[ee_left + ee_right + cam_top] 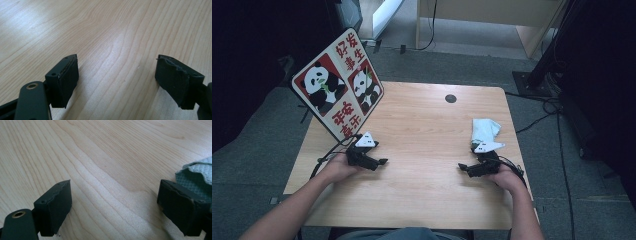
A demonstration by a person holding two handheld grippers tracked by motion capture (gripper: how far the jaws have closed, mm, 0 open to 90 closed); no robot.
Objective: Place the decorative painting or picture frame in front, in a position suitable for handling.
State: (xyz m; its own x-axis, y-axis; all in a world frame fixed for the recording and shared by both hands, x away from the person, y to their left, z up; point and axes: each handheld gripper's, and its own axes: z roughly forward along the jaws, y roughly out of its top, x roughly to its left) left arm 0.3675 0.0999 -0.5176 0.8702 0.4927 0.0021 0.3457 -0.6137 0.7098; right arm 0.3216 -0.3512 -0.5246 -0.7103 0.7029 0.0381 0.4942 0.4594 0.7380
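A crumpled pale green cloth [484,130] lies on the right side of the wooden table [422,125]. My right gripper [465,167] rests low on the table just in front of it, open, with nothing between its jaws. The cloth's edge [197,176] shows beside the right jaw in the right gripper view. My left gripper [381,162] sits at the table's left side, pointing right, open and holding nothing. Bare wood [115,50] lies between its wide-apart jaws.
A square sign [338,82] with pandas and red characters stands tilted at the table's left rear corner, close behind my left gripper. A dark round hole [450,98] marks the far middle of the tabletop. Cables [557,130] run over the floor to the right.
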